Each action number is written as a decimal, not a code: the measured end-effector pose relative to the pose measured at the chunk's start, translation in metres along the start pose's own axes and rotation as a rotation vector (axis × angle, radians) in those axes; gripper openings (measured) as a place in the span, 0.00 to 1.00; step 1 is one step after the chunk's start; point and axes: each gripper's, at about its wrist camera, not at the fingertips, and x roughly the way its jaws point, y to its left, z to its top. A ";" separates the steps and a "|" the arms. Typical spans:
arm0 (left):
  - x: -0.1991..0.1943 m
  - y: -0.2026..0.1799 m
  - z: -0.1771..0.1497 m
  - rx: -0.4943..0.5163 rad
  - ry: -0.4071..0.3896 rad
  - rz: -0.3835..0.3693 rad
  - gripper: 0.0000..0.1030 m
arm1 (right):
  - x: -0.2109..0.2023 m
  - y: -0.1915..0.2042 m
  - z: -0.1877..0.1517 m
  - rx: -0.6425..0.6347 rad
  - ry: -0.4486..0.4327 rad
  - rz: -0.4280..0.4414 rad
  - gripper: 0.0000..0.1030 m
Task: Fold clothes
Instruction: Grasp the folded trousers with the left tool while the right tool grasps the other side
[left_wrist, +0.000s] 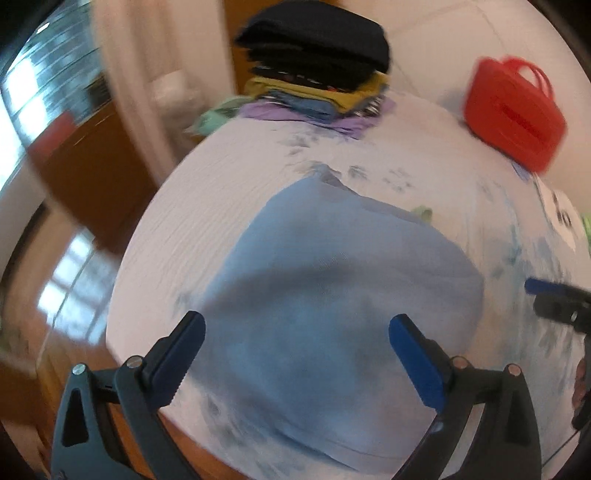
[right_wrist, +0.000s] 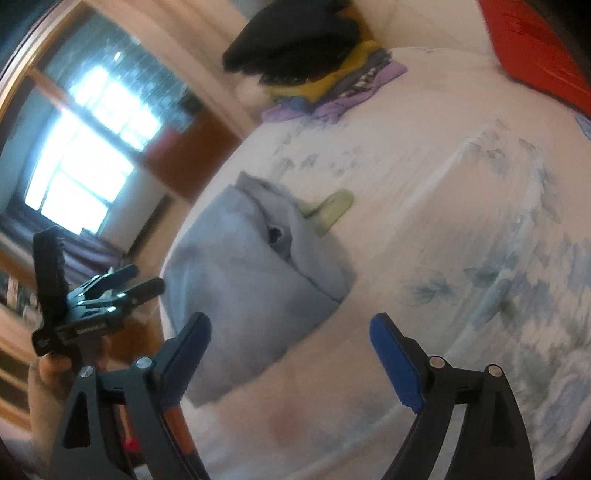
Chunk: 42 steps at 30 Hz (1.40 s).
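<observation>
While both views are smeared by motion blur, the left gripper (left_wrist: 295, 343) plainly has its 2 blue-padded fingers (left_wrist: 415, 360) spread wide, with nothing between them. It hangs over the light blue garment (left_wrist: 332, 288), which lies flat and partly folded on the white floral bedsheet (left_wrist: 388, 140); whether the pads touch the cloth cannot be told from this angle. A dark shadow falls across the middle of the garment.

From the right wrist view, the right gripper (right_wrist: 290, 350) is likewise spread wide and holds nothing. Its left finger overlaps the near edge of the same light blue garment (right_wrist: 255, 269), while its right finger sits over bare bedsheet (right_wrist: 443, 184). Contact with the fabric is not clear. Just beyond the garment's far side, a small pale green item (right_wrist: 332, 205) pokes out on the sheet; what it is cannot be made out.

At the left of that view the left gripper (right_wrist: 92, 291) appears from the side, held in the person's hand (right_wrist: 48, 380) beside the bed's edge. In the left wrist view, the tip of the right gripper (left_wrist: 554, 295) shows at the right edge.

Farther back on the bed stands a stack of folded clothes (left_wrist: 314, 74), dark pieces on top, yellow and purple beneath. A red basket (left_wrist: 513, 110) sits to its right, well apart from the blue garment.
</observation>
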 end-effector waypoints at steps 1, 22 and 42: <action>0.006 0.010 0.005 0.050 -0.015 -0.031 0.99 | 0.003 0.003 -0.002 0.025 -0.024 -0.018 0.86; 0.102 0.064 0.018 0.309 0.124 -0.464 1.00 | 0.079 0.077 -0.064 0.577 -0.310 -0.393 0.67; 0.097 0.047 0.004 0.386 0.113 -0.585 0.48 | 0.083 0.076 -0.069 0.554 -0.345 -0.473 0.48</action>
